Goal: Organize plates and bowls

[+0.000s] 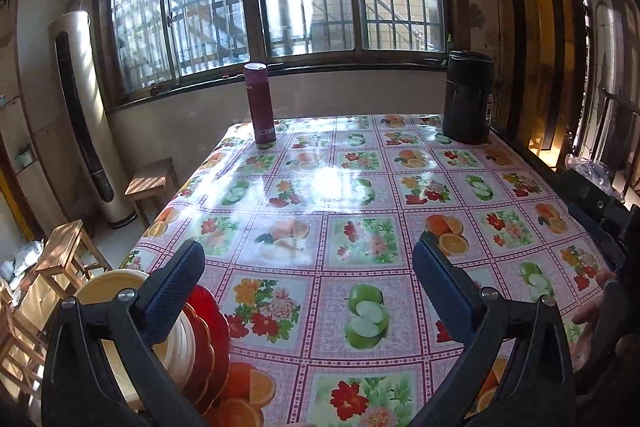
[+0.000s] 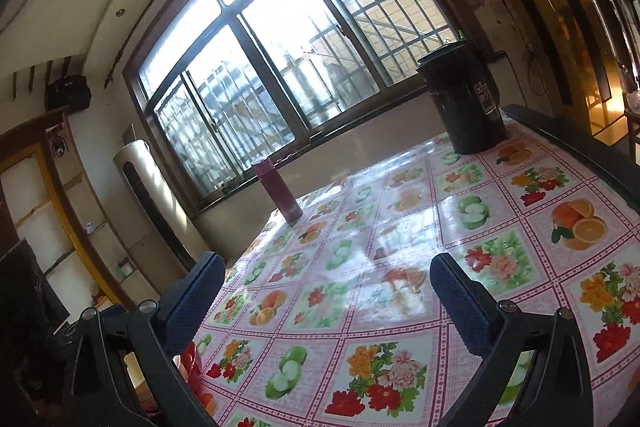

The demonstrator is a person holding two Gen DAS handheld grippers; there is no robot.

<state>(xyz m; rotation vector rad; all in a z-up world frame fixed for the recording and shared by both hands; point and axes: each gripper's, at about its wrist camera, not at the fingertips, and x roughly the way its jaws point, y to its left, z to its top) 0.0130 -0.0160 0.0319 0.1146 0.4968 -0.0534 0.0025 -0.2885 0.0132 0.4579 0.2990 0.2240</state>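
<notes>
A stack of dishes sits at the near left corner of the table: red scalloped plates (image 1: 214,343) at the bottom with cream bowls (image 1: 112,287) on top. My left gripper (image 1: 308,287) stands open over the fruit-print cloth with nothing between its fingers; its left finger (image 1: 176,291) partly hides the stack. My right gripper (image 2: 326,301) is also open and empty. In the right wrist view only a sliver of the red plates (image 2: 194,363) shows behind its left finger (image 2: 192,303).
A purple flask (image 1: 261,105) stands at the far left of the table (image 1: 360,187), a black cylindrical container (image 1: 468,97) at the far right. Wooden stools (image 1: 152,183) and a tall white floor unit (image 1: 86,115) stand left of the table. A hand (image 1: 600,311) shows at the right edge.
</notes>
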